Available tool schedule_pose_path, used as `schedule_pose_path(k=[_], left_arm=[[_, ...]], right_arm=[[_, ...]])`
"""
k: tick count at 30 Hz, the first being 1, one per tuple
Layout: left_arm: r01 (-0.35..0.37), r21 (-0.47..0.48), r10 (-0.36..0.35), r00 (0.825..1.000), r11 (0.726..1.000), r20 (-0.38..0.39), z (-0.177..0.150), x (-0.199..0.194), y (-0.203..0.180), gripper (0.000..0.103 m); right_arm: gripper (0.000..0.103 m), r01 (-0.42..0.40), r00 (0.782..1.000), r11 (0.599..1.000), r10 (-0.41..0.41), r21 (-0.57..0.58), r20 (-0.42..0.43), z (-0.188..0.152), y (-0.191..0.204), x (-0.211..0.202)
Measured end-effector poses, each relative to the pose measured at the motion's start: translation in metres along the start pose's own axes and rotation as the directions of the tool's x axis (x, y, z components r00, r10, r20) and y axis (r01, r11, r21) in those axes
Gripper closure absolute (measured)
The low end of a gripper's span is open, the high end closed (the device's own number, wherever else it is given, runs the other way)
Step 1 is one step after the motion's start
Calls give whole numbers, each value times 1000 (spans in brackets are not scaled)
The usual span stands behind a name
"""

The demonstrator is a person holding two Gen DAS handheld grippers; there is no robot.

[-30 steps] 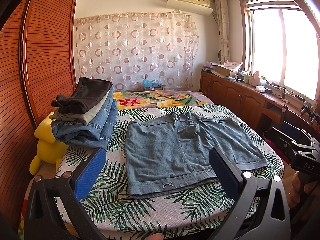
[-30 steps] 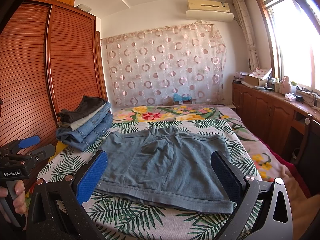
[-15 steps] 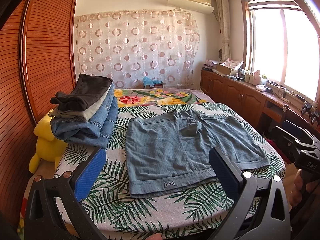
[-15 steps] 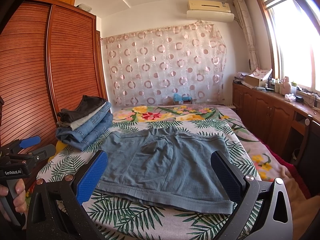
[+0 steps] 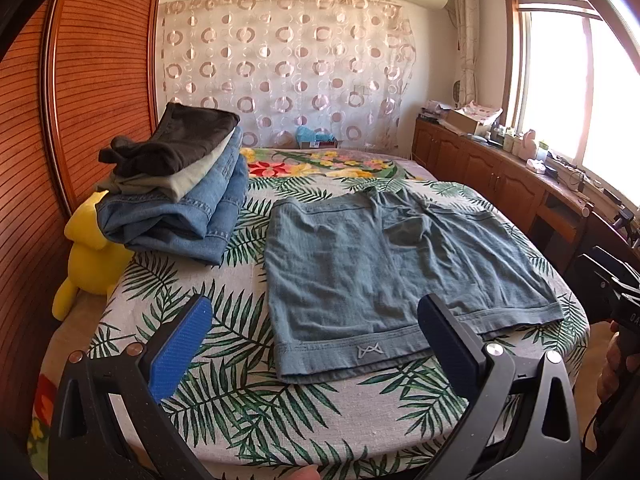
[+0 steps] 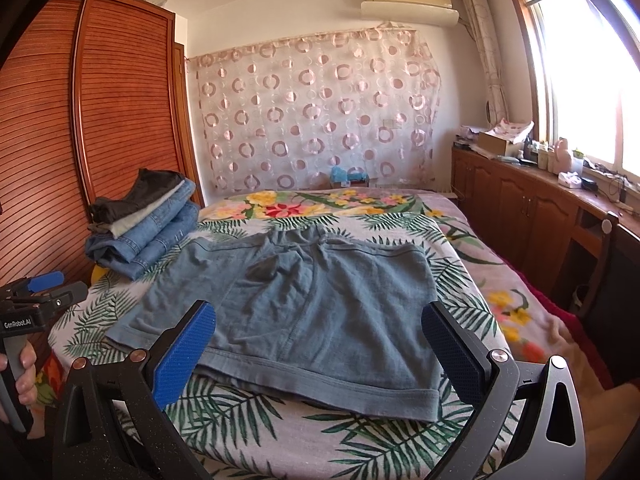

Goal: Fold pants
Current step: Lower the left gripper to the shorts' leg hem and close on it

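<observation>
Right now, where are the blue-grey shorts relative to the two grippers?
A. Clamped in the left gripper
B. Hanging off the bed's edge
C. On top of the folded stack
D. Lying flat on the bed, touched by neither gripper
D. The shorts lie spread on the bed; the left gripper and right gripper are both open above them, holding nothing.

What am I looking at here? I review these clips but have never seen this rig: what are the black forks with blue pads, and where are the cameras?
Each picture comes from a camera on a hand-held gripper, looking forward between its two fingers. The left gripper and right gripper are both open and hold nothing; each also shows at the edge of the other's view, gripped by a hand. On the leaf-print bed a pair of blue-grey shorts lies spread flat, not yet folded. Beside them stands a stack of folded clothes, with a yellow plush toy next to it.
</observation>
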State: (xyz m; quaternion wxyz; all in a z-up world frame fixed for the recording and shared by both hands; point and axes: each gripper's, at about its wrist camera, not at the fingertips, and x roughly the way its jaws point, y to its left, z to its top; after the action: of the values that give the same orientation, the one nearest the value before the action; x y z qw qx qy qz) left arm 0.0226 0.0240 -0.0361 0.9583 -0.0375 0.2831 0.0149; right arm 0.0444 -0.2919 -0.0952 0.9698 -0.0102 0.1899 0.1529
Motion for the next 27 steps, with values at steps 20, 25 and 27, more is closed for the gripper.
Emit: schedule_pose_path(k=[20,25,27], left_arm=[[12,-6,-13,988,1000,-153,-29,43,32,0],[35,-19,-38,984,999,-172,-35,47,39,7],[51,-32,-56,980,998,-189,-37,50,42,11]], right_arm=[[0,59,979,998,-63,-27,-193,-11,-20,36],[0,47,969,999,-52,-26,-241,-10,-21,36],[0,44,967,999,-48,-22,-251,-9,-24,33]])
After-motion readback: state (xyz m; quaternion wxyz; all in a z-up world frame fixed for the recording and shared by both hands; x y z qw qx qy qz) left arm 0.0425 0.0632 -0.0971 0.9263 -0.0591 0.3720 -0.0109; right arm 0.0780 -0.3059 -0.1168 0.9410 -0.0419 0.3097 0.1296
